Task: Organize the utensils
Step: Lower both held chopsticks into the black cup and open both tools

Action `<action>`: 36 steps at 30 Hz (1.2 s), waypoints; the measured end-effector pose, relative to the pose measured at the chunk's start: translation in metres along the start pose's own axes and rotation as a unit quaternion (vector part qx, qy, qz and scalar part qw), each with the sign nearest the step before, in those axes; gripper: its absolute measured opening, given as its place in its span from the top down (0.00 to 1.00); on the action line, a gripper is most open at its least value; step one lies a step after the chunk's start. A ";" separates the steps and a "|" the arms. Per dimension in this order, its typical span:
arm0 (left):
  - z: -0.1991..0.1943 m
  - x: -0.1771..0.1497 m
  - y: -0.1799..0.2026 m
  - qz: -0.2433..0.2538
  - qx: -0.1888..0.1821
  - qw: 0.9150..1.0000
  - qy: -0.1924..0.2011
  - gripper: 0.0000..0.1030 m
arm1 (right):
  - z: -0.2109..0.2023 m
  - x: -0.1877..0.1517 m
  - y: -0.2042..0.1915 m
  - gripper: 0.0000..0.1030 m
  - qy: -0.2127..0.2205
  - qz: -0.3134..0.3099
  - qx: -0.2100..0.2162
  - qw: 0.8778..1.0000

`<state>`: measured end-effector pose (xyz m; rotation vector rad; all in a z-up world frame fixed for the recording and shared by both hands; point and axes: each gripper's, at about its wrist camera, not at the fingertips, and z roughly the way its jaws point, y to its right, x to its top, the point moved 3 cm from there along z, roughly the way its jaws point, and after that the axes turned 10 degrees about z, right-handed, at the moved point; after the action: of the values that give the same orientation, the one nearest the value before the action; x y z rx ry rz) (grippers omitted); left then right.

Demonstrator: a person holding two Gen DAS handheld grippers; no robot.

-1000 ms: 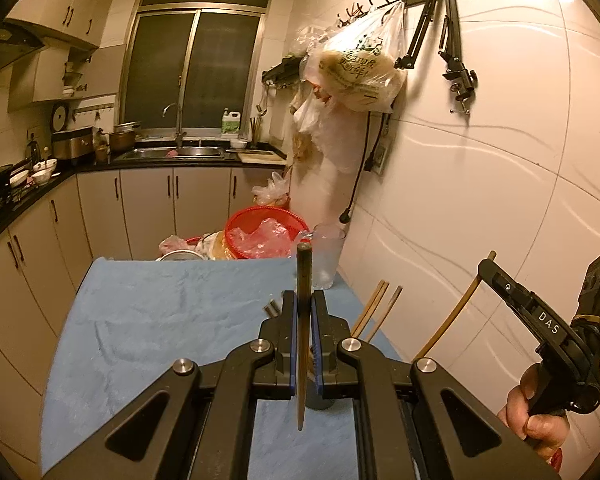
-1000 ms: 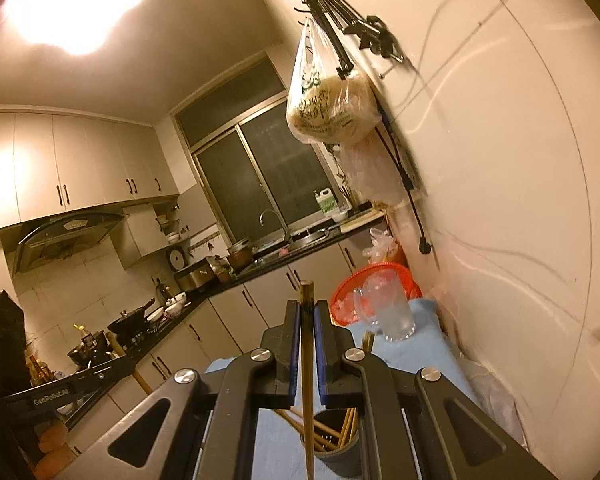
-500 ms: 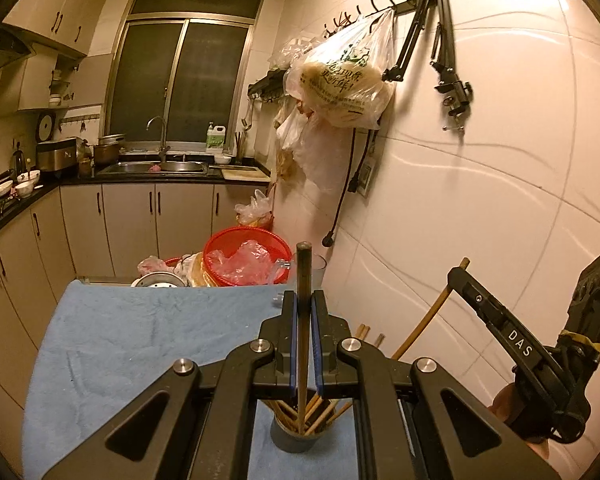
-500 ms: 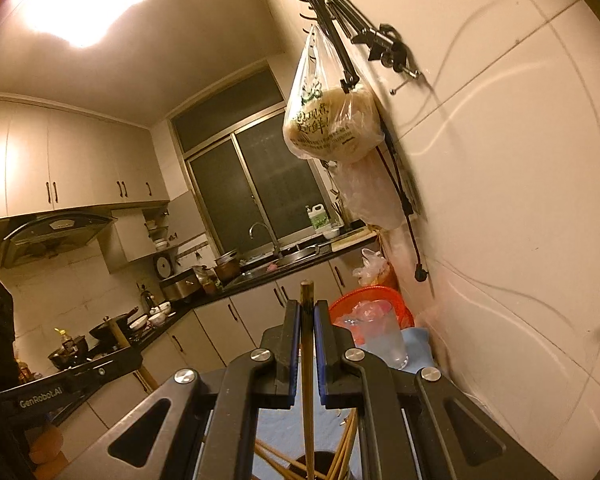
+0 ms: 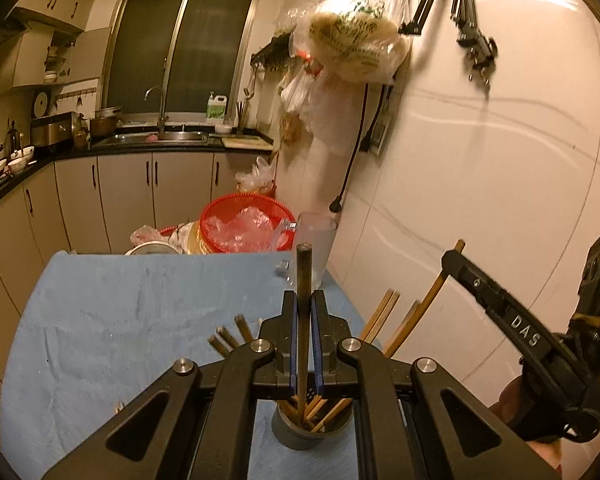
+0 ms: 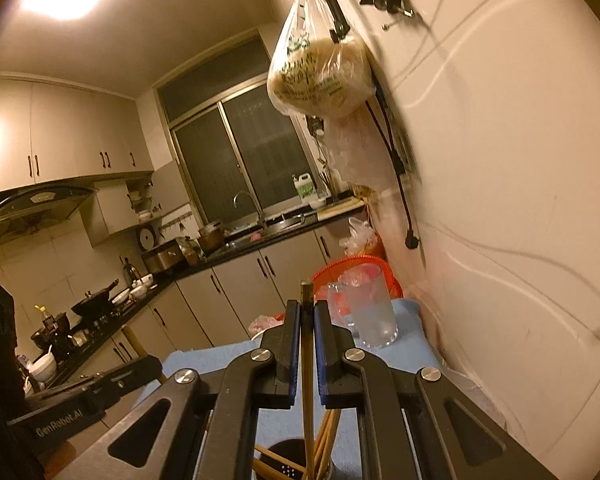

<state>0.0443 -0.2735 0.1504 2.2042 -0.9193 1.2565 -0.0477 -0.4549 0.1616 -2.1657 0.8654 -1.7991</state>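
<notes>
The left gripper clamped a dark wooden chopstick — the right gripper a paler one — both above the grey round holder of chopsticks.

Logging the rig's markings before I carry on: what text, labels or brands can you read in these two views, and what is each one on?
"DAS": on the right gripper, along its finger, left wrist view.
"GenRobot.AI": on the left gripper, along its dark body, right wrist view.
Green print on the hanging bag: too blurred to read.
Label on the green-and-white jug by the sink: too small to read.
</notes>
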 end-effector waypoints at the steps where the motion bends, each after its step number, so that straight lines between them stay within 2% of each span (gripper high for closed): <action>1: 0.003 -0.003 0.000 -0.001 0.000 1.000 -0.004 0.93 | 0.001 -0.002 0.001 0.93 -0.003 0.001 -0.001 1.000; 15: 0.016 -0.032 0.008 0.022 0.016 0.999 -0.032 0.92 | 0.013 -0.027 0.017 0.93 -0.040 0.016 -0.013 0.999; 36: 0.025 -0.040 0.005 0.033 0.043 0.998 -0.036 0.90 | 0.023 -0.040 0.021 0.93 -0.064 0.021 -0.024 0.997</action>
<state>0.0400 -0.2801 0.1038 2.3173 -0.9896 1.2759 -0.0356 -0.4550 0.1126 -2.2464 0.9250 -1.6176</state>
